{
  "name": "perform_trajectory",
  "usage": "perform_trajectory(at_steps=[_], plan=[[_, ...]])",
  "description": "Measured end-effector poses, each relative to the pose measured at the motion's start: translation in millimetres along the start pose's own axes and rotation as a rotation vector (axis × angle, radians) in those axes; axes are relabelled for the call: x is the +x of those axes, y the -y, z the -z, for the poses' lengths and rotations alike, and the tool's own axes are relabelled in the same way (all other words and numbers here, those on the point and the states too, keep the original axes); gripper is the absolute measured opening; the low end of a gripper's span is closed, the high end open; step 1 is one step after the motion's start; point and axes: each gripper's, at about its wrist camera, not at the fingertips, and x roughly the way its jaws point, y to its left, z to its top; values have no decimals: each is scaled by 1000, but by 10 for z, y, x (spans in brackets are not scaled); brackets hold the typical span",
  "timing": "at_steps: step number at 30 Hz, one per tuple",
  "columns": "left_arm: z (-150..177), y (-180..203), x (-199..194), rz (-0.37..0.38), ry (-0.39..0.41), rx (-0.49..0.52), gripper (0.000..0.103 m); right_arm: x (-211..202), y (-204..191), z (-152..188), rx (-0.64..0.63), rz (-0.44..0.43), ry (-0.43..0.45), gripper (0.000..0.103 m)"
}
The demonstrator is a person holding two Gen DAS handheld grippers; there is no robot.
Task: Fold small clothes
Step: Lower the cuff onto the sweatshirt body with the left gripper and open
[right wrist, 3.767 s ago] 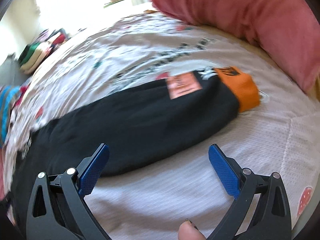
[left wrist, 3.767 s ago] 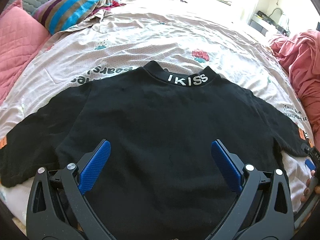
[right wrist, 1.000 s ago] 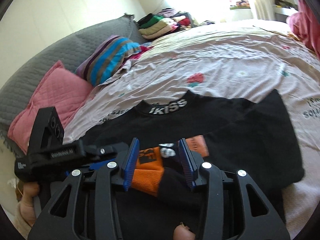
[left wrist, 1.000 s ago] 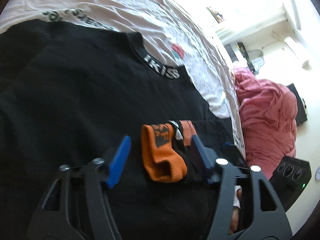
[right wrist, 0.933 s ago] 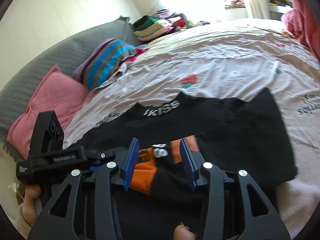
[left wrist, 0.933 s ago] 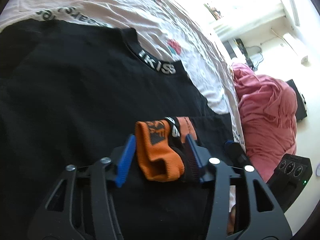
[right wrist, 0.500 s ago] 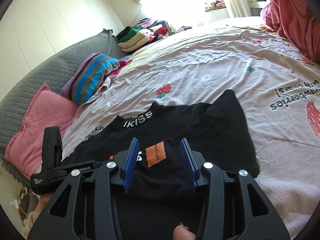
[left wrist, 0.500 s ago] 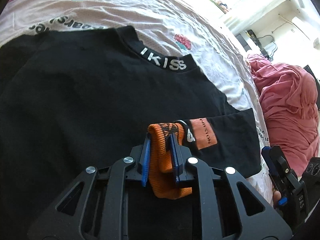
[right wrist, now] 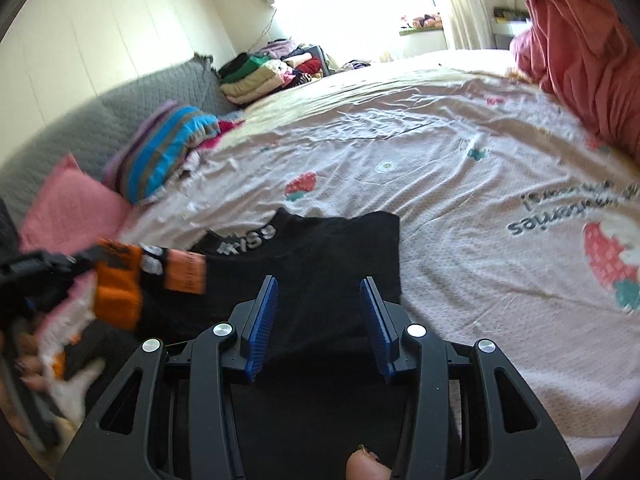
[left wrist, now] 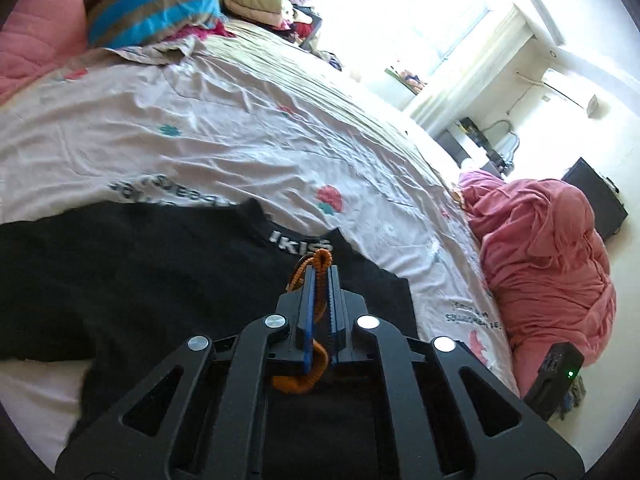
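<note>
One black top [left wrist: 132,272], collar lettered "IKISS", on the bed [left wrist: 224,136]; left gripper [left wrist: 320,280] fingers clamp its orange cuff [right wrist: 118,292], right gripper [right wrist: 320,316] fingers part-open, empty.

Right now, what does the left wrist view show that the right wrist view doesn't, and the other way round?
Only the left wrist view shows the left gripper with its fingers shut on the orange cuff, and a black device with a green light at the right edge.

Only the right wrist view shows the right gripper open with nothing pinched, over the black top, plus the sleeve's orange patch and a grey quilted headboard.

Both share the black top with its lettered collar, striped pillow, pink blanket, printed sheet.
</note>
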Motion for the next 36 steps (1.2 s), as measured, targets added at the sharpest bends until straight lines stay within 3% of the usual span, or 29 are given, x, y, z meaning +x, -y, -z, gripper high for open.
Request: perform_trajectory(at_steps=[3, 17, 22, 27, 31, 33, 36], plan=[[26, -83, -41, -34, 5, -2, 0, 73, -106, 49, -55, 42, -14, 42], [125, -364, 15, -179, 5, -14, 1, 410, -283, 140, -146, 81, -101, 45], [211, -335, 261, -201, -75, 26, 1, 570, -257, 167, -134, 88, -163, 56], [431, -561, 576, -297, -198, 17, 11, 706, -164, 272, -126, 130, -245, 56], [511, -636, 507, -279, -192, 0, 14, 685, -150, 306, -125, 111, -248, 57], [501, -606, 436, -278, -182, 10, 18, 644, -164, 302, -118, 89, -236, 66], [510, -571, 335, -291, -168, 33, 28, 552, -222, 282, -125, 67, -208, 70]])
